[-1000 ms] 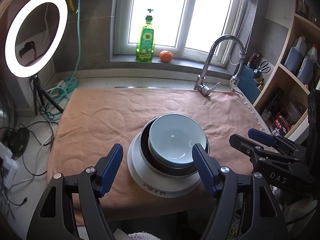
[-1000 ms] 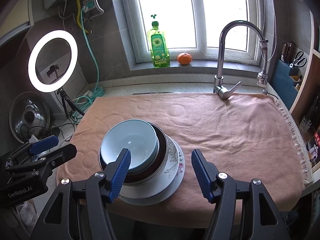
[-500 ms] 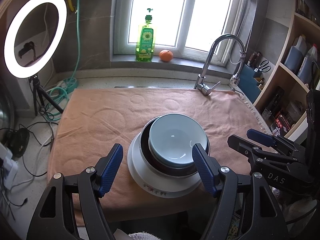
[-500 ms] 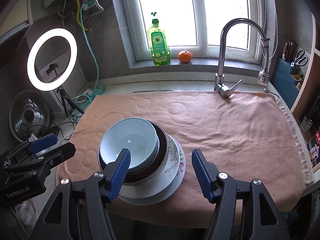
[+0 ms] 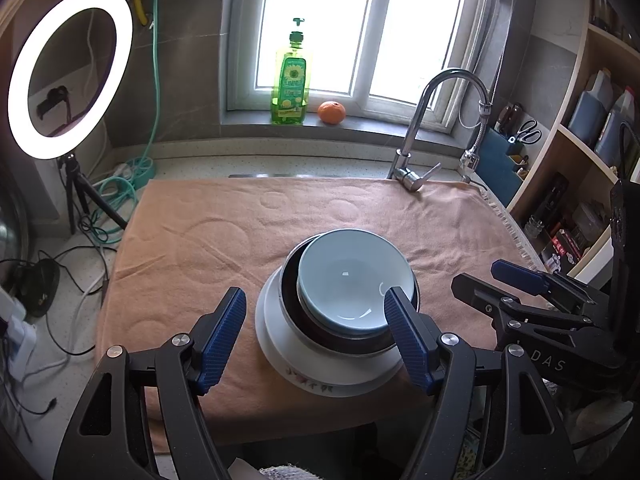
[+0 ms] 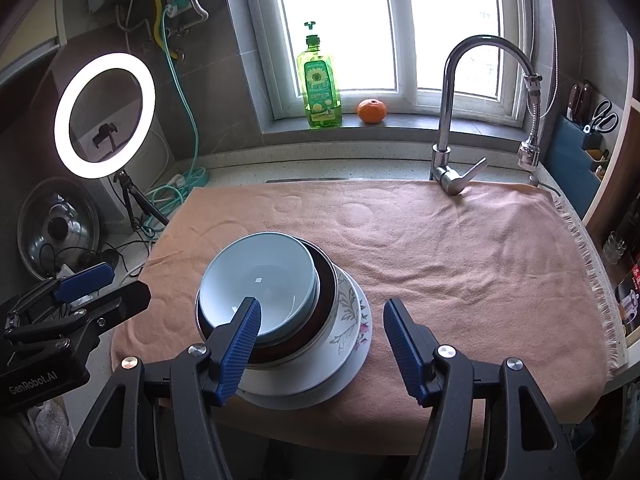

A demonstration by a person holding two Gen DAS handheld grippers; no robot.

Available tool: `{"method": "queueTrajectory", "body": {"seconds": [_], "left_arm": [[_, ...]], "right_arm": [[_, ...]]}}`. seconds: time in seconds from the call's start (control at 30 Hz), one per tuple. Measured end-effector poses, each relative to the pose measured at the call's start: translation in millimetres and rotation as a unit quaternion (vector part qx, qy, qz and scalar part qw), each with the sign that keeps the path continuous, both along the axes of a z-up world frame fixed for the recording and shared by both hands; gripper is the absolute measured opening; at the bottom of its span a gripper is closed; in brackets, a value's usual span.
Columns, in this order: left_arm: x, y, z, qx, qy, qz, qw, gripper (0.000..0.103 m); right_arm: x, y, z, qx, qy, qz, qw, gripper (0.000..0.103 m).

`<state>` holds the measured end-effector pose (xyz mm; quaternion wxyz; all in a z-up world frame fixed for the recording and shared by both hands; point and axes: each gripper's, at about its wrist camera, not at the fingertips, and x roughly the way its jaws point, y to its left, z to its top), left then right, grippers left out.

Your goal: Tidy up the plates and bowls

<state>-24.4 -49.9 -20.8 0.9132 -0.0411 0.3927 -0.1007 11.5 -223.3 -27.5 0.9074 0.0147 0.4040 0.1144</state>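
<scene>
Stacked dishes ahead of two spread claws

Left claw (image 5: 314,336) and right claw (image 6: 322,350) hang empty near the pale blue bowl (image 5: 354,280), which is nested atop the floral plate (image 6: 352,320).

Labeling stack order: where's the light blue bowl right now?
Top of the stack: the light blue bowl sits inside the dark steel bowl on the floral plate, near the front edge of the orange towel.

Black hand-held gripper (image 5: 316,340), ribbed blue pads (image 5: 224,336), silver screws.

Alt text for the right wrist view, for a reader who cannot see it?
A light blue bowl sits nested in a dark bowl on a floral plate, stacked on a peach towel. The right tongs hover open in front; the left tongs wait beside.
</scene>
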Motion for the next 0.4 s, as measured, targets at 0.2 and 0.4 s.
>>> {"method": "queueTrajectory", "body": {"seconds": [0.2, 0.4], "left_arm": [[2.5, 1.0, 0.8, 0.001, -0.002, -0.001, 1.0000, 0.072], [7.8, 2.8, 2.1, 0.003, -0.002, -0.003, 1.0000, 0.072]], "right_arm": [[1.5, 0.4, -1.5, 0.000, 0.002, 0.000, 1.000, 0.060], [6.9, 0.2, -5.3, 0.000, 0.008, 0.001, 1.000, 0.060]]}}
